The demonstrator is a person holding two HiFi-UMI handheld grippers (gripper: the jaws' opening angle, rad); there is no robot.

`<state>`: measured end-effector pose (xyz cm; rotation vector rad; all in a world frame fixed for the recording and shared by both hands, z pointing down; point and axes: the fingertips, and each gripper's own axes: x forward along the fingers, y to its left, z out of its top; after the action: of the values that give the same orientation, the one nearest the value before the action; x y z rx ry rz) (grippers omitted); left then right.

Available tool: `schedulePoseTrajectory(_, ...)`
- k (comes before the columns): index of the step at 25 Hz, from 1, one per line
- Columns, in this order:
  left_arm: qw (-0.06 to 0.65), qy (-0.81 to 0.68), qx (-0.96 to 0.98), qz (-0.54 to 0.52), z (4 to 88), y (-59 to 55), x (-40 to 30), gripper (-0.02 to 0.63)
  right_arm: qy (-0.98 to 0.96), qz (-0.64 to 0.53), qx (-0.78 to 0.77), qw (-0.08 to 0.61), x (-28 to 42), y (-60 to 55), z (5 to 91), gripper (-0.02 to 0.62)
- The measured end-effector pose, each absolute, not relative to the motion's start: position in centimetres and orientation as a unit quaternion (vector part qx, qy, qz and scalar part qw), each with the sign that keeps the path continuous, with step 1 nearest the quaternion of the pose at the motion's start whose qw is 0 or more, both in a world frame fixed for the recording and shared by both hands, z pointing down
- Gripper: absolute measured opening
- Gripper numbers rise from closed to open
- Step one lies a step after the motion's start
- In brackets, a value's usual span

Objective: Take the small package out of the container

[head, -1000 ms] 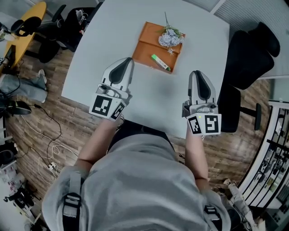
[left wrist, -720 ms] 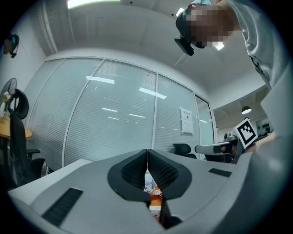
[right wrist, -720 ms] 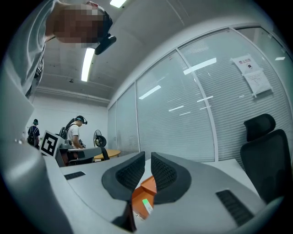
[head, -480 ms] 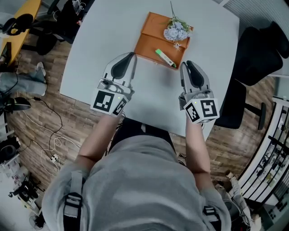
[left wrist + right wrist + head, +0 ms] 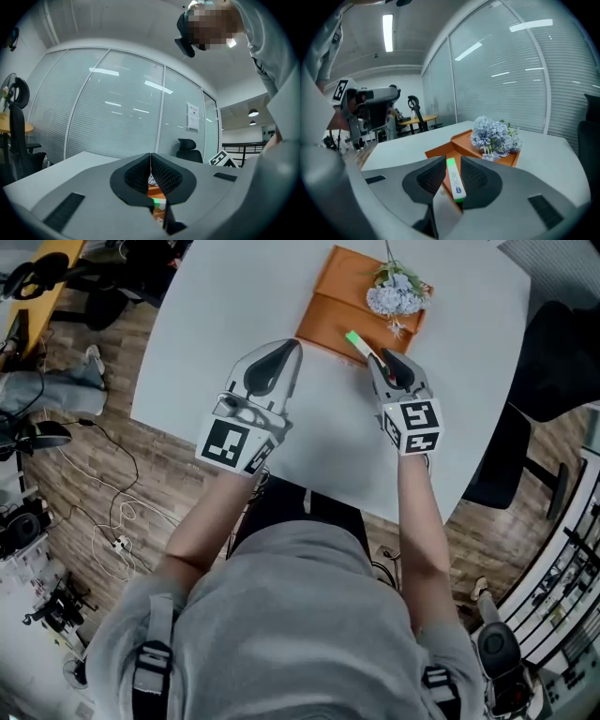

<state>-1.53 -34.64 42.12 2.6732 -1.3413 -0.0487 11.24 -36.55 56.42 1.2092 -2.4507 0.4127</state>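
The small package [image 5: 356,341], a green-and-white stick, lies on the near right part of the orange tray [image 5: 328,310]. My right gripper [image 5: 382,360] has its tips at the package's near end. In the right gripper view the package [image 5: 454,180] runs between the two jaws of my right gripper [image 5: 452,161], which stand open around it, and the tray [image 5: 440,152] lies beneath. My left gripper [image 5: 291,348] is shut and empty, its tips at the tray's near edge. Its own view shows my left gripper [image 5: 150,161] with jaws meeting, and a bit of the tray [image 5: 157,191] below them.
A bunch of pale blue flowers [image 5: 398,292] lies on the tray's far right, just beyond the package, also seen as flowers [image 5: 494,136]. The white table [image 5: 234,296] carries the tray. A black office chair [image 5: 562,352] stands to the right of the table.
Both grippers have moved forward over the table to the tray. The right gripper has swung left and now has the package between its jaws. The left stays shut.
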Motion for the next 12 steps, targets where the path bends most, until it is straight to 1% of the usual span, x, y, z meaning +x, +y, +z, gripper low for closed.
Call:
schedulePoseTrajectory(4,0.077,-0.448,0.89,-0.015,42.8,-35.2,-2.0,0.02,-0.87,0.13,0.402,0.253,10.5,-37.8,59.5,0.124)
schedulePoseTrajectory(12,0.078,-0.45,0.89,-0.01,43.2,-35.1,-2.7,0.02,-0.855,0.129,0.375,0.333,10.2,-38.1,63.1,0.137)
